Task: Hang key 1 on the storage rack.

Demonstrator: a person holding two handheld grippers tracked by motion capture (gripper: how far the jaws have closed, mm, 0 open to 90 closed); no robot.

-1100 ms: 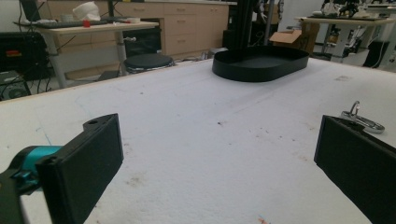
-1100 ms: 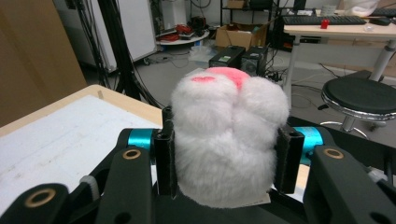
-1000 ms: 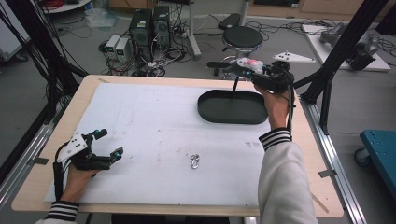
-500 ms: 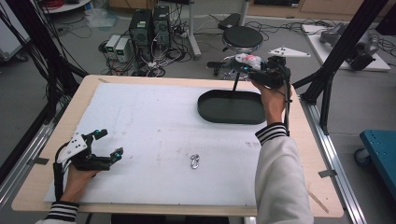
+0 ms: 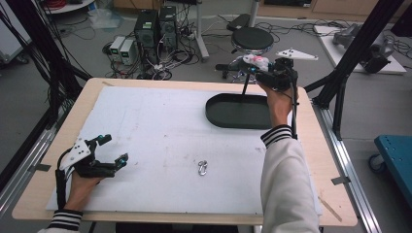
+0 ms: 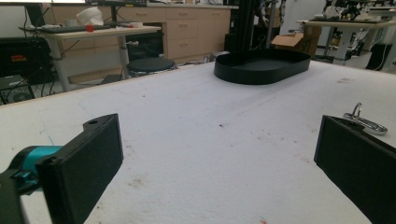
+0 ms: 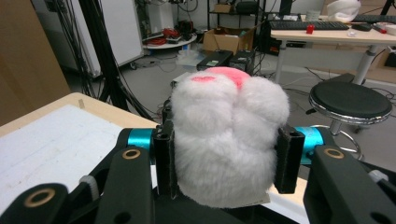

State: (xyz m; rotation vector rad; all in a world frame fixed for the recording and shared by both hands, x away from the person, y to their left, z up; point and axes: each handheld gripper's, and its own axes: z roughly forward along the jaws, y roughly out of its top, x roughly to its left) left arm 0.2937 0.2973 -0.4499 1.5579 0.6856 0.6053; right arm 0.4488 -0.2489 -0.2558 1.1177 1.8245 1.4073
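So, taking the black oval tray (image 5: 238, 112) as the landmark and working from the left: the left gripper (image 5: 111, 150) rests on the white mat (image 5: 160, 131), well away from the tray at the near-left corner of the table (image 5: 43, 194), its jaws standing wide apart with nothing between them. In the left gripper view the bare mat lies between the two pads. It is idle and poses little risk unless it gets dragged across the mat.

Nearer the tray, but apart from it on the mat's near side, lies a small metal clip (image 5: 202, 168). It is untouched.

At the tray's far right, the right gripper (image 5: 252, 65) is held above the tray's far rim, clamped on a fluffy white plush toy (image 7: 226, 137) with a pink patch on top. The right gripper view shows both pads pressed into the fur at its sides. My guess is that the toy is meant for the tray.

The risks, as I judge them:
- The gripper looks to hang over or even past the far rim, so a release here could send the toy off the table's far edge.
- Soft fur may cling to a pad and pull the toy sideways as the jaws part.
- A light toy dropped from this height may bounce or roll over the low rim.
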